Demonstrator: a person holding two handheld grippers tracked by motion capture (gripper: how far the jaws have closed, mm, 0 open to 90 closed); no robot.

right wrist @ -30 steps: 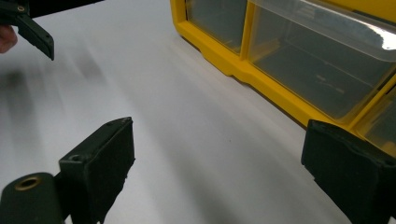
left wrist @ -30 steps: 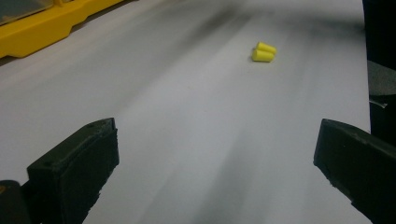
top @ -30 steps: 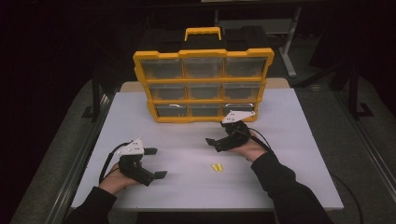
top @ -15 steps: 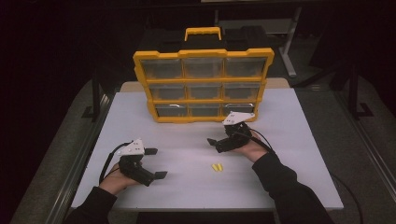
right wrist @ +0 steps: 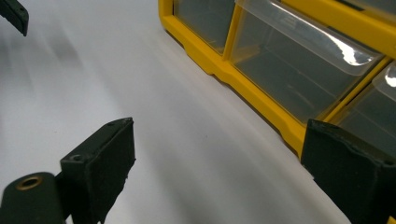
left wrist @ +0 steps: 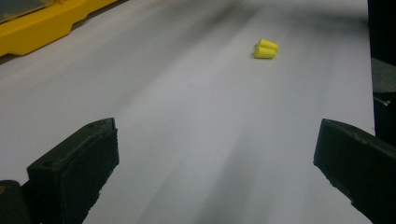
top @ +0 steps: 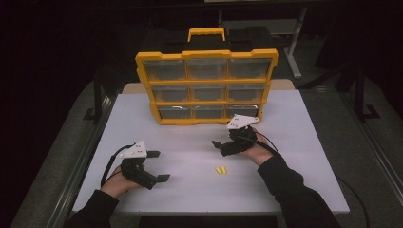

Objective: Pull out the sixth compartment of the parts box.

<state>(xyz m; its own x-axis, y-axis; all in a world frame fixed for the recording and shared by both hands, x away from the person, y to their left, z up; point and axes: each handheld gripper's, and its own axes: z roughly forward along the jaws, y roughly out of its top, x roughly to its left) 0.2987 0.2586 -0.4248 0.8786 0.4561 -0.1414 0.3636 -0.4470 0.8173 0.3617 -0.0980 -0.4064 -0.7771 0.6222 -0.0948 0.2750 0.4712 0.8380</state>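
Two small yellow foam earplugs (top: 219, 170) lie side by side on the white table (top: 294, 142), and they lie ahead of the jaws in the left gripper view (left wrist: 266, 48). My left gripper (top: 159, 166) rests at the front left, open, with nothing between its jaws (left wrist: 215, 154). My right gripper (top: 219, 147) sits just behind the earplugs, open and empty (right wrist: 219, 158). It points along the foot of a yellow organizer (top: 206, 85) with clear drawers (right wrist: 261, 79).
The organizer stands upright at the table's back, black carry handle side up, and its bottom edge (left wrist: 42, 23) shows in the left gripper view. A fingertip of the other gripper (right wrist: 14, 14) appears far off in the right gripper view. Dark floor surrounds the table.
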